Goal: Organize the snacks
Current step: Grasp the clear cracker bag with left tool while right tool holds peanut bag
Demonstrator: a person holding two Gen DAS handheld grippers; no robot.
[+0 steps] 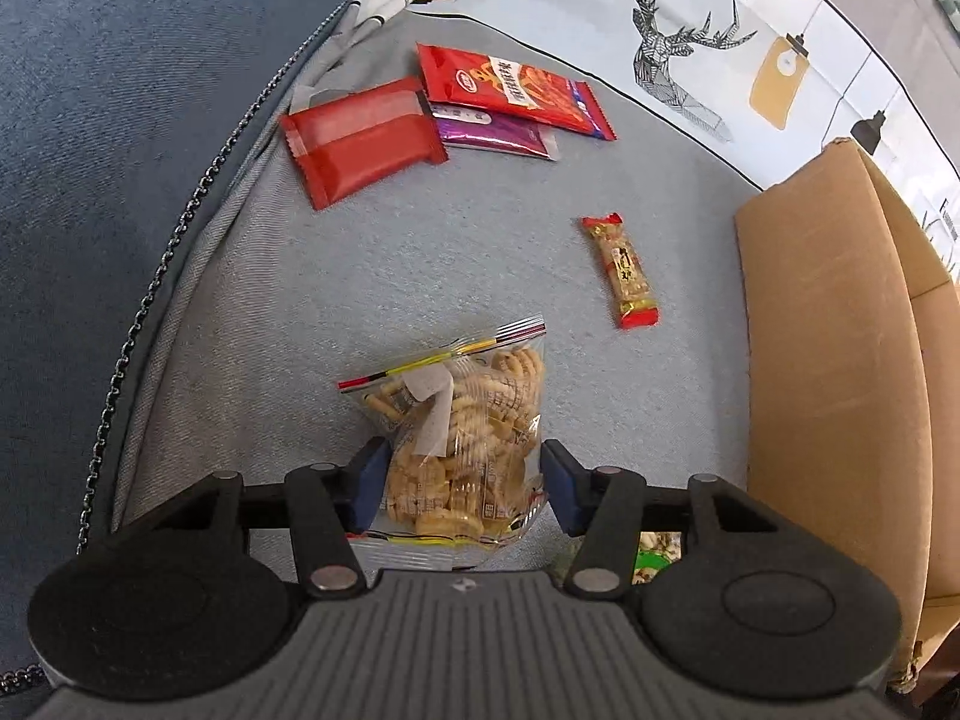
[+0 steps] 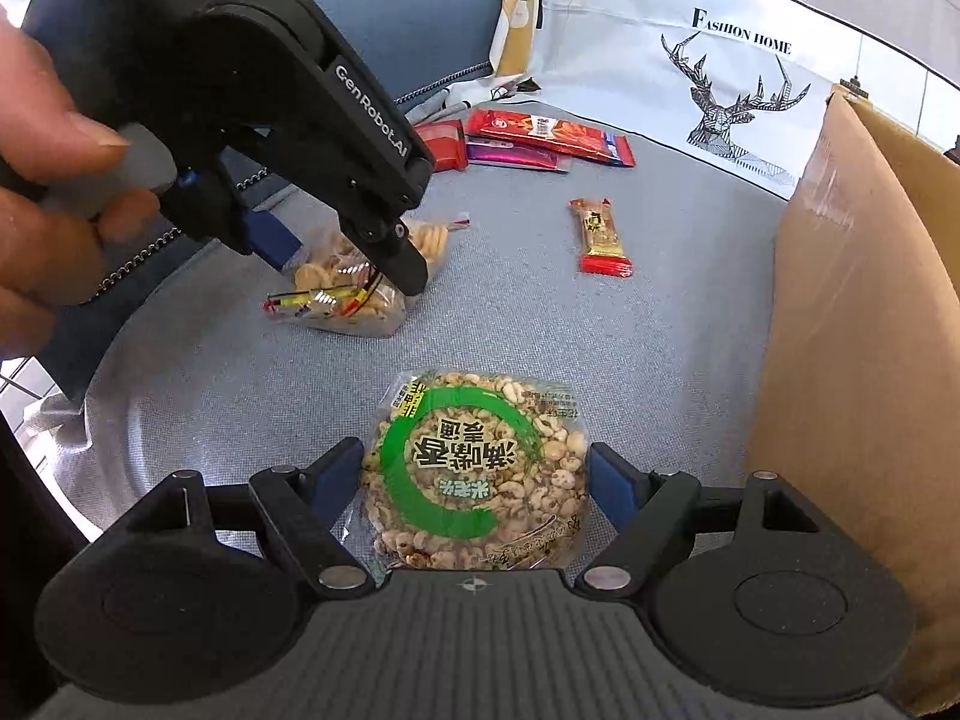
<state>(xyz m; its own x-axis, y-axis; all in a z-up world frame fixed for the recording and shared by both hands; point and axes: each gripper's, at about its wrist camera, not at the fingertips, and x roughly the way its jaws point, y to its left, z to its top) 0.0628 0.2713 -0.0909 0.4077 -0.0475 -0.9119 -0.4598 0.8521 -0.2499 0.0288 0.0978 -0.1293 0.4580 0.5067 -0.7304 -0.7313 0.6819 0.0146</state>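
A clear bag of small biscuits [image 1: 462, 450] lies on the grey cushion between the fingers of my left gripper [image 1: 465, 489], which straddles it with jaws open and a small gap on each side. It also shows in the right wrist view [image 2: 354, 288] under the left gripper [image 2: 354, 264]. My right gripper [image 2: 480, 480] is open around a round puffed-rice cake pack with a green ring [image 2: 474, 468]. A red-and-gold candy bar [image 1: 621, 270] [image 2: 600, 234] lies further out.
An open cardboard box [image 1: 828, 360] [image 2: 858, 330] stands at the right. Red snack packs [image 1: 366, 138] [image 1: 516, 87] and a purple one [image 1: 498, 135] lie at the back. A deer-print pillow [image 2: 720, 60] and blue sofa back [image 1: 120, 120] border the cushion.
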